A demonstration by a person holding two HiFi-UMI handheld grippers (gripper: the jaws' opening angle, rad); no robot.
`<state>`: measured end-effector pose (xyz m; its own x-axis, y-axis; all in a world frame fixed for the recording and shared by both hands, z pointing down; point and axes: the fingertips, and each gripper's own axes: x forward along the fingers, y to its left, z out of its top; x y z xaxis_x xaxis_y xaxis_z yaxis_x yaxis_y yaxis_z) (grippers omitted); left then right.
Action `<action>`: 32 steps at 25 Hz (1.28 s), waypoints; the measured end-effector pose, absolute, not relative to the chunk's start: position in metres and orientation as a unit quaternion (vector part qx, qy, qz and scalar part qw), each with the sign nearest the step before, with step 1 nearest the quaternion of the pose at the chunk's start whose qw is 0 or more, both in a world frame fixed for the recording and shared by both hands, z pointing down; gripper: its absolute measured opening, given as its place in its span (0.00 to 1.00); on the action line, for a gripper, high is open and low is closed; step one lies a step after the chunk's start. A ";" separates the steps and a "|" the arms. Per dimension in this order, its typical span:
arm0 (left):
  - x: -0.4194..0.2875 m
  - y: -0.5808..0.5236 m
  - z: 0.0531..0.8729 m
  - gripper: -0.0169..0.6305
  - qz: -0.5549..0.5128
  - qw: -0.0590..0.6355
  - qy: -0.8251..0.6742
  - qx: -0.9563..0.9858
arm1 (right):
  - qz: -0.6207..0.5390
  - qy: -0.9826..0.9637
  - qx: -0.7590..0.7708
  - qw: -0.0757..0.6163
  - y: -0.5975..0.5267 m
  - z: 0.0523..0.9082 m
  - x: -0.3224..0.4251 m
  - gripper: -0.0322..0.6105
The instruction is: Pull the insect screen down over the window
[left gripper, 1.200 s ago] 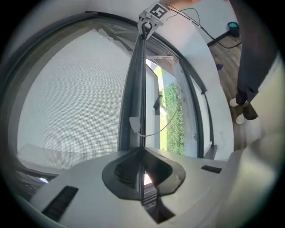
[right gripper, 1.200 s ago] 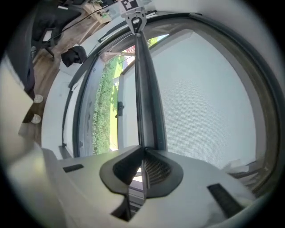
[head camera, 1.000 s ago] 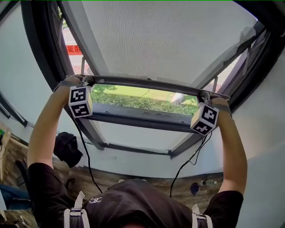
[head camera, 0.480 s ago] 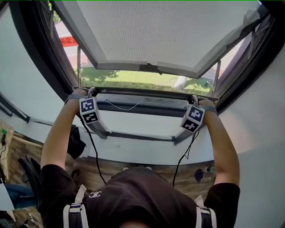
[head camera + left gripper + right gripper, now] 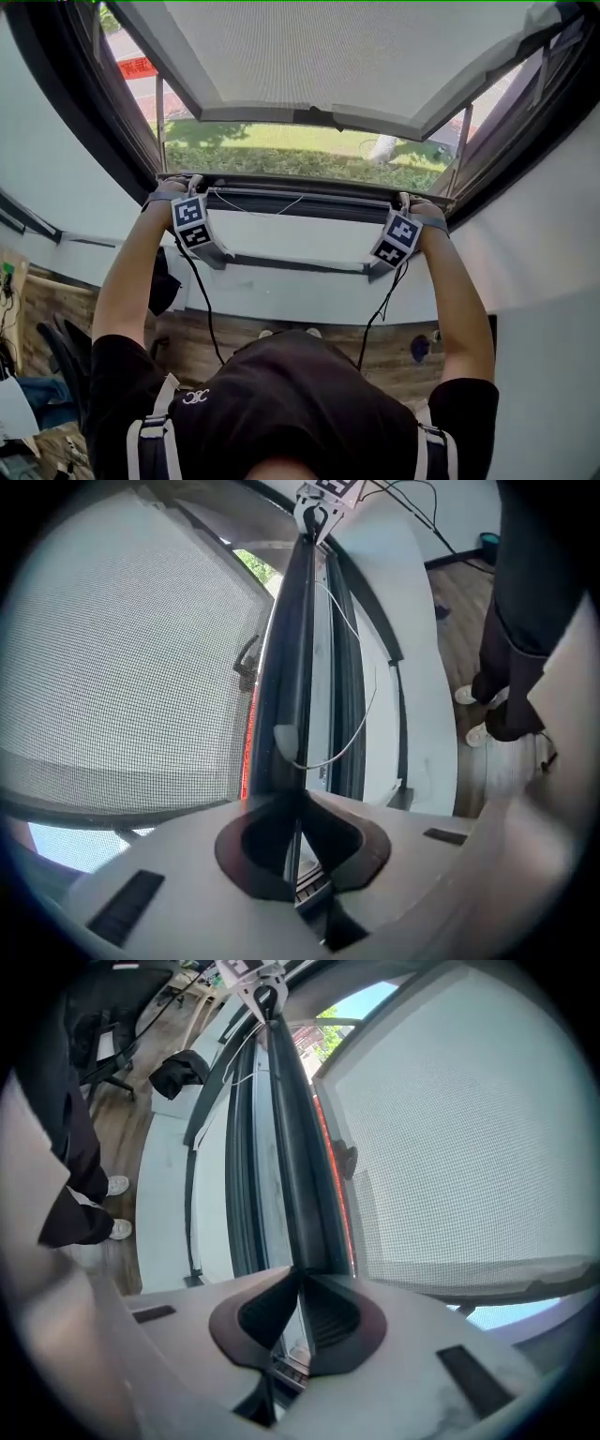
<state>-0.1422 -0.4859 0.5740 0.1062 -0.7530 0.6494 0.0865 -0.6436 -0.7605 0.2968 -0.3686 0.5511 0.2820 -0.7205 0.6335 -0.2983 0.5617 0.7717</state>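
One second ago held the pull bar (image 5: 300,188) of the insect screen well above the lower window frame (image 5: 300,210), with a broad band of the grass (image 5: 281,157) outside showing in the gap; now has it down just above that frame, the gap gone in the head view. Cannot tell from here whether seated or latched. Suggests the pull nearly finished: looks covered top to bottom, so likely only a final press down and a check of the catch left. Clamps the bar's left end in the left gripper (image 5: 194,181) and its right end in the right gripper (image 5: 405,200), each narrowed almost to nothing on a thin edge of the bar, as seen along the jaws in the left gripper view and the right gripper view. Shows fine mesh (image 5: 122,667) running up from the bar on the far side, with the open sash (image 5: 309,56) and its handle (image 5: 314,117) beyond. Reaches forward with both arms nearly straight, spread wide to the two ends, hands level, marker cubes turned back toward the head. Leaves a slack white cord (image 5: 253,206) drooping along the frame between the grippers.
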 end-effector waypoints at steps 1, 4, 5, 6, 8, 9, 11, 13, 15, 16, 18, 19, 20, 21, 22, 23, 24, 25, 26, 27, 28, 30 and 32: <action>-0.142 -0.486 0.575 0.07 -0.618 0.339 0.251 -0.663 | -0.156 -0.577 0.442 0.669 -0.369 0.552 0.297 0.10; -0.143 -0.485 0.587 0.07 -0.620 0.332 0.248 -0.667 | -0.149 -0.576 0.440 0.673 -0.367 0.563 0.295 0.10; -0.143 -0.484 0.592 0.07 -0.622 0.327 0.245 -0.667 | -0.145 -0.577 0.438 0.674 -0.367 0.569 0.295 0.10; -0.144 -0.483 0.600 0.07 -0.626 0.322 0.242 -0.668 | -0.141 -0.577 0.435 0.677 -0.366 0.576 0.295 0.10; -0.143 -0.482 0.616 0.07 -0.632 0.313 0.235 -0.669 | -0.130 -0.579 0.430 0.680 -0.364 0.593 0.295 0.10; -0.143 -0.481 0.624 0.07 -0.636 0.310 0.231 -0.669 | -0.124 -0.580 0.429 0.681 -0.364 0.601 0.295 0.10; -0.144 -0.482 0.637 0.07 -0.642 0.306 0.224 -0.667 | -0.115 -0.580 0.429 0.683 -0.364 0.615 0.295 0.10; -0.144 -0.482 0.648 0.07 -0.649 0.305 0.219 -0.662 | -0.111 -0.580 0.429 0.683 -0.364 0.625 0.295 0.10; -0.143 -0.482 0.658 0.07 -0.654 0.301 0.214 -0.660 | -0.108 -0.580 0.428 0.684 -0.364 0.634 0.296 0.10; -0.143 -0.482 0.663 0.07 -0.655 0.298 0.212 -0.661 | -0.106 -0.580 0.428 0.685 -0.364 0.640 0.296 0.10; -0.143 -0.482 0.672 0.07 -0.656 0.293 0.210 -0.663 | -0.105 -0.581 0.428 0.685 -0.364 0.648 0.295 0.10; -0.144 -0.481 0.674 0.07 -0.656 0.291 0.210 -0.664 | -0.104 -0.581 0.428 0.685 -0.364 0.650 0.294 0.10; -0.145 -0.481 0.675 0.07 -0.655 0.289 0.210 -0.666 | -0.103 -0.580 0.428 0.685 -0.363 0.651 0.295 0.10; -0.145 -0.481 0.674 0.07 -0.653 0.289 0.211 -0.667 | -0.100 -0.579 0.426 0.688 -0.361 0.651 0.295 0.10; -0.145 -0.482 0.674 0.07 -0.651 0.290 0.212 -0.669 | -0.097 -0.578 0.423 0.691 -0.359 0.651 0.296 0.10; -0.144 -0.482 0.674 0.07 -0.649 0.292 0.215 -0.669 | -0.098 -0.577 0.423 0.691 -0.359 0.651 0.297 0.10; -0.144 -0.482 0.674 0.07 -0.647 0.294 0.217 -0.669 | -0.102 -0.578 0.427 0.688 -0.360 0.652 0.296 0.10; -0.144 -0.482 0.674 0.07 -0.646 0.294 0.220 -0.669 | -0.102 -0.580 0.429 0.685 -0.360 0.653 0.296 0.10; -0.145 -0.481 0.675 0.07 -0.646 0.290 0.221 -0.671 | -0.097 -0.582 0.426 0.686 -0.359 0.654 0.295 0.13; -0.145 -0.479 0.677 0.09 -0.647 0.278 0.219 -0.675 | -0.086 -0.586 0.419 0.688 -0.357 0.657 0.294 0.19; -0.145 -0.474 0.680 0.18 -0.649 0.260 0.213 -0.682 | -0.073 -0.590 0.410 0.692 -0.353 0.659 0.292 0.27; -0.145 -0.465 0.687 0.35 -0.653 0.228 0.201 -0.693 | -0.055 -0.591 0.394 0.702 -0.344 0.662 0.290 0.35; -0.145 -0.462 0.690 0.39 -0.656 0.233 0.201 -0.689 | -0.053 -0.583 0.386 0.713 -0.339 0.664 0.291 0.39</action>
<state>-0.1451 -0.4620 0.6897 0.0578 -0.5835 0.8101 0.0293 -0.8101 -0.5856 0.2908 -0.3390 0.6644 0.3157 -0.5259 0.7898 -0.3746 0.6957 0.6129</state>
